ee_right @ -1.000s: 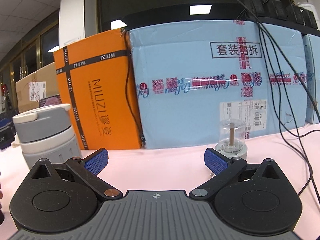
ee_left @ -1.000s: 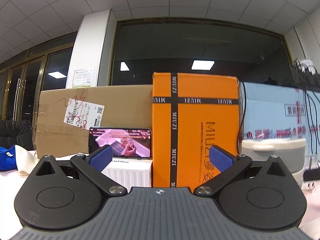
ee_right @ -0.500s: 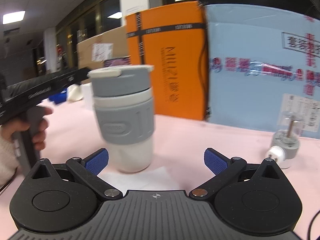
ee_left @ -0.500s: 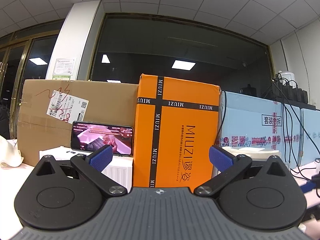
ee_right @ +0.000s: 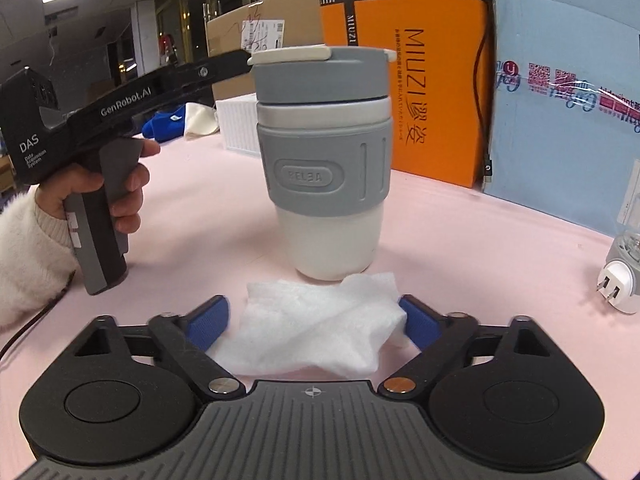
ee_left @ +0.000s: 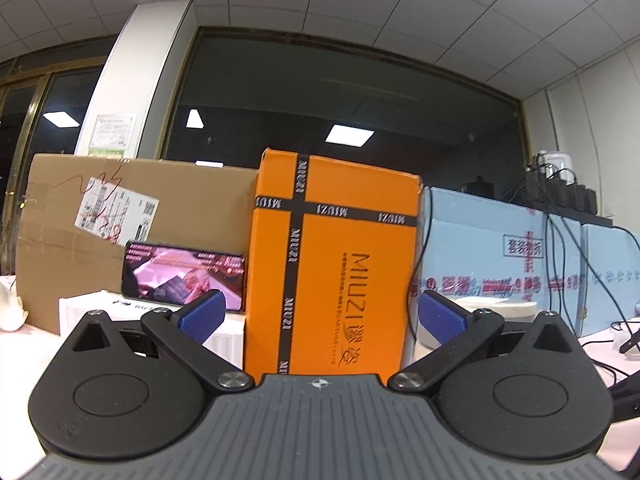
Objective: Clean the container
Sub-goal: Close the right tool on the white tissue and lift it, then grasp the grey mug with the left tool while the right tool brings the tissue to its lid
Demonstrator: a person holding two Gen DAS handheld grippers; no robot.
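A white cup with a grey sleeve and grey lid (ee_right: 326, 160) stands upright on the pink table (ee_right: 480, 240) in the right wrist view. A crumpled white wipe (ee_right: 320, 326) lies in front of it, between the open fingers of my right gripper (ee_right: 314, 326), which is low over the table. My left gripper (ee_left: 320, 316) is open and empty, held level and facing the boxes; only the cup's lid edge (ee_left: 504, 306) shows behind its right finger. The left gripper's body (ee_right: 120, 92) shows left of the cup, its tip by the lid.
An orange box (ee_left: 332, 272), a blue box (ee_right: 568, 92) and a brown carton (ee_left: 120, 220) stand along the back. A phone (ee_left: 184, 276) leans on a white box. A white plug adapter (ee_right: 620, 280) lies at the right. Cables hang over the blue box.
My right gripper has swung left and tipped down, closer to the cup, so the wipe now lies between its fingers. My left gripper has tilted up and shifted slightly.
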